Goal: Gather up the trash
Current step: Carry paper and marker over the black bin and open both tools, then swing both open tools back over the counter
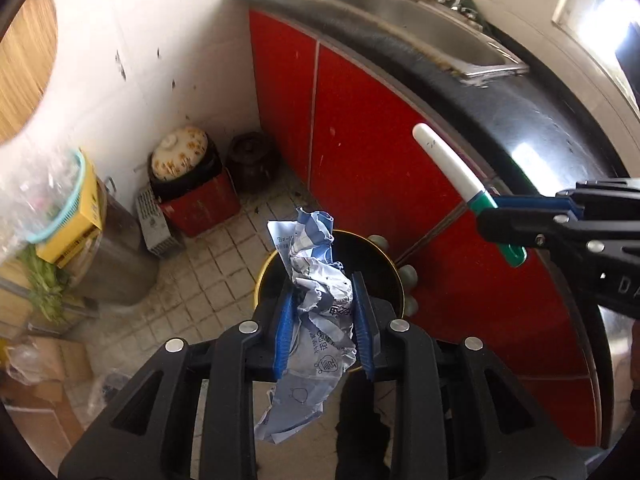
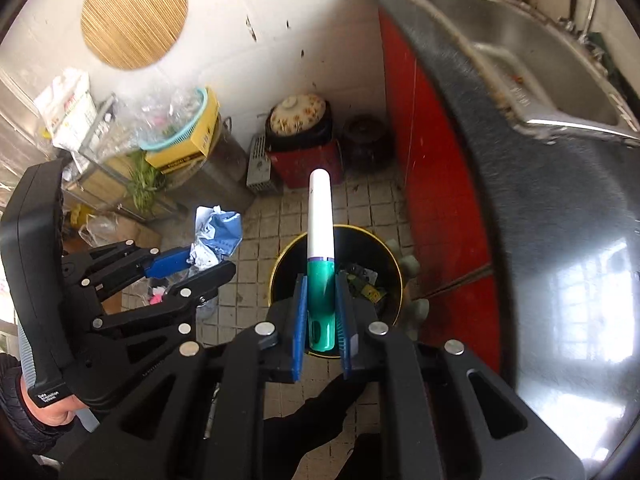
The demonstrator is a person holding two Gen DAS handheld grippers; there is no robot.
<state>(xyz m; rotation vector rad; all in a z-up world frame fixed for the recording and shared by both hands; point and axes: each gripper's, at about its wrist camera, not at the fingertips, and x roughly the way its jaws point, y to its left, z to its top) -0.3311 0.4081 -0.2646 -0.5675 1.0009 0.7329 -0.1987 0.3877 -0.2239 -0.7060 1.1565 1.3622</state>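
My left gripper (image 1: 322,284) is shut on a crumpled blue-and-white paper wrapper (image 1: 316,300) and holds it above a black trash bin with a gold rim (image 1: 394,268) on the tiled floor. My right gripper (image 2: 322,280) is shut on a white-and-green tube (image 2: 321,248), held over the same bin (image 2: 394,280), which has some trash inside. The right gripper (image 1: 490,204) with the tube (image 1: 448,164) shows at the right of the left wrist view. The left gripper (image 2: 208,260) with the wrapper (image 2: 218,236) shows at the left of the right wrist view.
Red cabinet doors (image 1: 360,152) under a dark countertop (image 1: 540,120) with a steel sink (image 1: 420,24) run along the right. A red box with a lidded clay pot (image 1: 180,156), a dark jar (image 1: 252,160), a metal pot (image 1: 116,252) and cluttered boxes stand by the white wall.
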